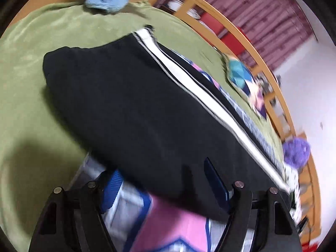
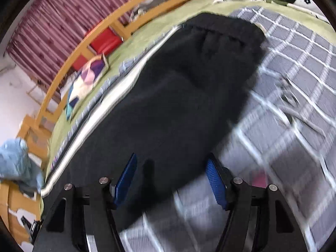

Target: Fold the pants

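While the black pants (image 1: 130, 96) are lying lengthwise on the bed (image 1: 31, 67) just ahead of both, the left gripper (image 1: 166, 189) and right gripper (image 2: 171, 180) are hovering open, gripping nothing, seemingly lining up for a fold.

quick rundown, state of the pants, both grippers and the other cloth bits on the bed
black pants: lying flat on the bed, legs laid together, white side stripe showing
left gripper: open, pads apart over the pants' edge, not pinching
right gripper: open, over the pants' near end, not pinching
grey checked blanket: spread under the pants
light blue cloth: crumpled by the bed rail
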A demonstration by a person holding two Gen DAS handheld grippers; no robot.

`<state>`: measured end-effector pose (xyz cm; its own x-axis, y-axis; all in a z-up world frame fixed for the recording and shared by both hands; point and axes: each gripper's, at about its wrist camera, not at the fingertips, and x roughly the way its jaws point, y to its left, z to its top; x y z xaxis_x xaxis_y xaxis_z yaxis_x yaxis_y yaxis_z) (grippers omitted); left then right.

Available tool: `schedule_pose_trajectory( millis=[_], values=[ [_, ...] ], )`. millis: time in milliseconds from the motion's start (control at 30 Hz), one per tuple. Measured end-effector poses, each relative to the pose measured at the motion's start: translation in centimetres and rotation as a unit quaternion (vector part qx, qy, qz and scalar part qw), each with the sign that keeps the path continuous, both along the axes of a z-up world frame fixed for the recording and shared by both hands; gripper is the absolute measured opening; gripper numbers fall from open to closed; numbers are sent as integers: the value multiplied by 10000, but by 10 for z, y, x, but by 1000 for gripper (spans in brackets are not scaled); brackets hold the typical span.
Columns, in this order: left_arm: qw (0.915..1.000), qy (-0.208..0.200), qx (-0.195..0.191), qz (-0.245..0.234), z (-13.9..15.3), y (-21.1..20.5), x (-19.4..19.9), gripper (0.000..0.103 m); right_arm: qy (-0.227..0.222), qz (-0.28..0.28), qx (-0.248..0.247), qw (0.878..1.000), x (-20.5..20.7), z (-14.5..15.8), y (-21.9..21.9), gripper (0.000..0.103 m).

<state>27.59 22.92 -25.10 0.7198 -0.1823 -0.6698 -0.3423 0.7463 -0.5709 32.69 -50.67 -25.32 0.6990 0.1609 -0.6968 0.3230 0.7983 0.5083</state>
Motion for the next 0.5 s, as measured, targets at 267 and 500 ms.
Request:
schedule_pose_trajectory(
  millis=[267, 500],
  values=[
    [9980, 237, 551, 201, 10, 10, 44, 13, 51, -355, -188, 9992, 68, -1, -15, 25],
    [9927, -288, 1138, -280, 115, -3, -2, 12, -544, -146, -425, 9975, 29, 94, -8, 16]
  ],
)
